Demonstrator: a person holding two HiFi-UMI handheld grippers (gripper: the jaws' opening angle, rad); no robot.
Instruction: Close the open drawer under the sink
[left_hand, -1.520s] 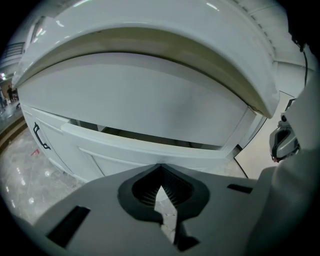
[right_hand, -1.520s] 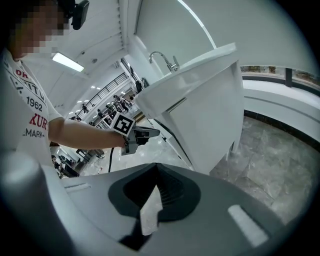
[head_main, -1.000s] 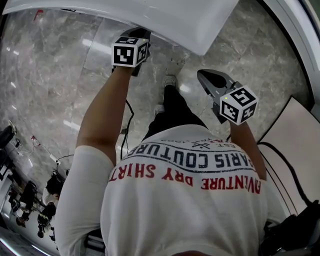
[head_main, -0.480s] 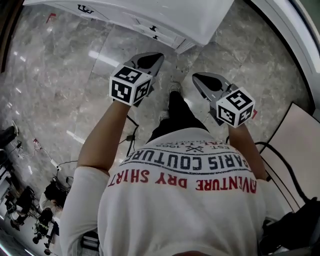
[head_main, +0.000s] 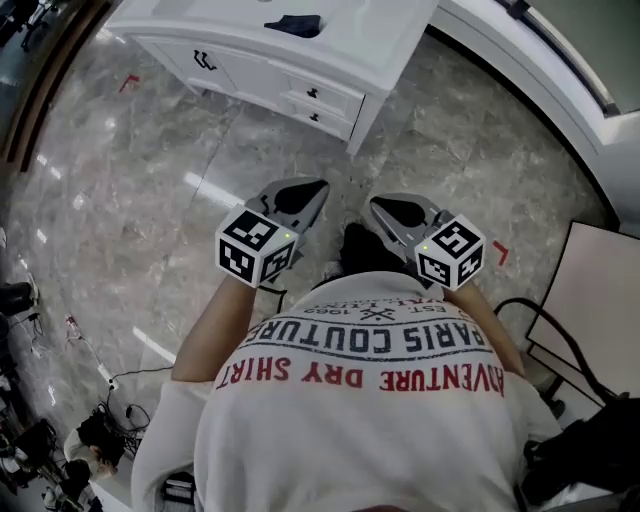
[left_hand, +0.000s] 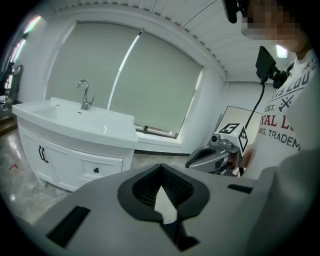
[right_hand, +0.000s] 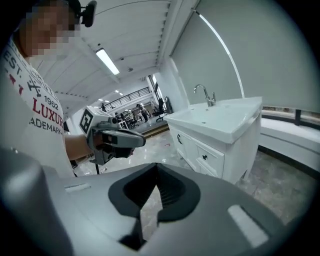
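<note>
- Both tools are up in front of my operator's chest, side by side and apart, noses pointing toward the cabinet.
- The left hand-held gripper has its jaws squeezed together. There's only a sliver of light through the black pads and nothing is in them.
- It's the same for the right hand-held gripper: narrow, tips meeting, empty.
- Each one carries a cube of black-and-white square markers at the back end. There's no readable text on those, just the pattern.
- The drawers sit at the right end of the white cabinet, under the sink. There are two stacked, each with a small dark knob.
- From all three views their fronts look flush with the cabinet face. Both grippers are well apart from them.
- The faucet stands at the back of the sink, and the cabinet doors have dark curved handles.
- The readable stuff is all on the white shirt. From the head view it reads upside down as "PARIS COUTURE" in dark letters and "ADVENTURE DRY SHIRT" in red.
- There's also "EST." plus a year I can't make out for sure.
- The left gripper view catches "REG. TRADEM…" and the right gripper view catches "LUXUR…".
- The marble floor is shiny, with small red tape marks near the cabinet.
</note>
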